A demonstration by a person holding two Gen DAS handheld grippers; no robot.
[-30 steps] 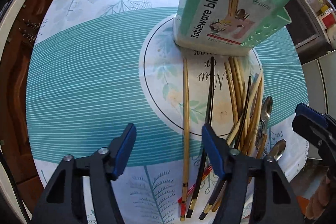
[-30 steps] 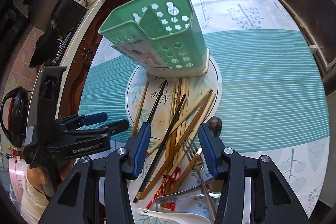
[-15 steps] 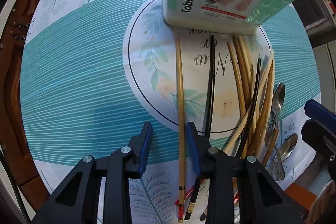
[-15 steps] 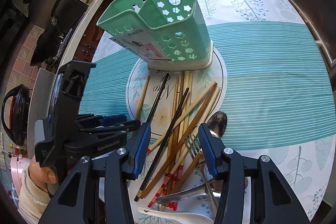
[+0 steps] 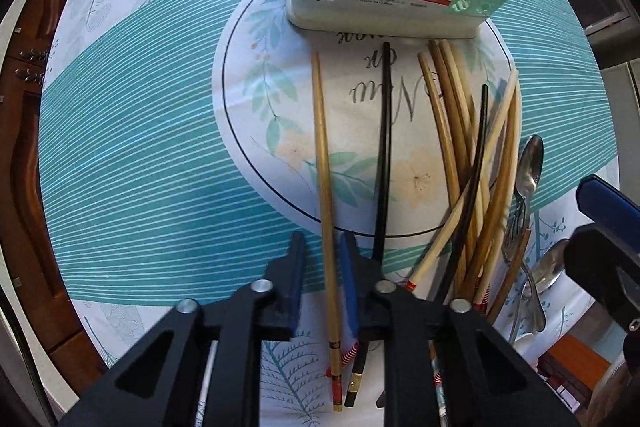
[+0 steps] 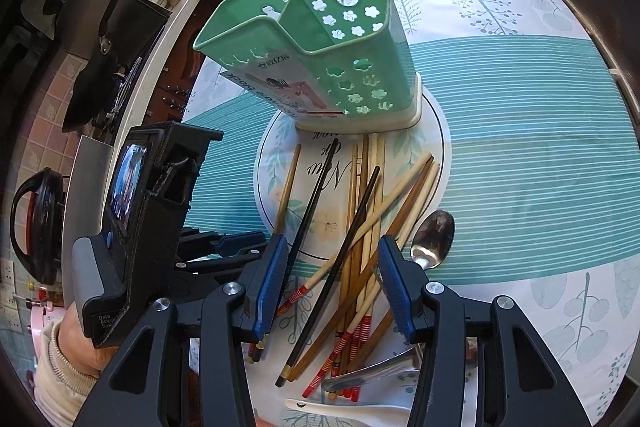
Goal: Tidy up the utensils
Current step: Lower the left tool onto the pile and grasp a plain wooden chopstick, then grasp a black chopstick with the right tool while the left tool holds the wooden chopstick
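A light bamboo chopstick [image 5: 322, 147] lies alone on the round mat, left of a black chopstick [image 5: 384, 147]. My left gripper [image 5: 323, 267] points straight down with its jaws closing around the bamboo one; a narrow gap still shows at the left pad. A green tableware holder [image 6: 320, 67] stands upright behind the utensils, its compartments empty as far as I see. My right gripper [image 6: 333, 241] hangs open over a crossed pile of chopsticks [image 6: 360, 247], gripping nothing. Metal spoons [image 6: 434, 235] and a fork lie at the pile's right.
A white ceramic spoon [image 6: 348, 409] lies at the near table edge. The teal striped tablecloth [image 6: 540, 147] stretches right of the mat. A kitchen counter with a black kettle [image 6: 36, 223] and hanging bags lies beyond the table's left side.
My left gripper has sunk toward the table and shifted over the lone bamboo chopstick, its jaws narrowing from wide apart to nearly on it. The right gripper has stayed put and open.
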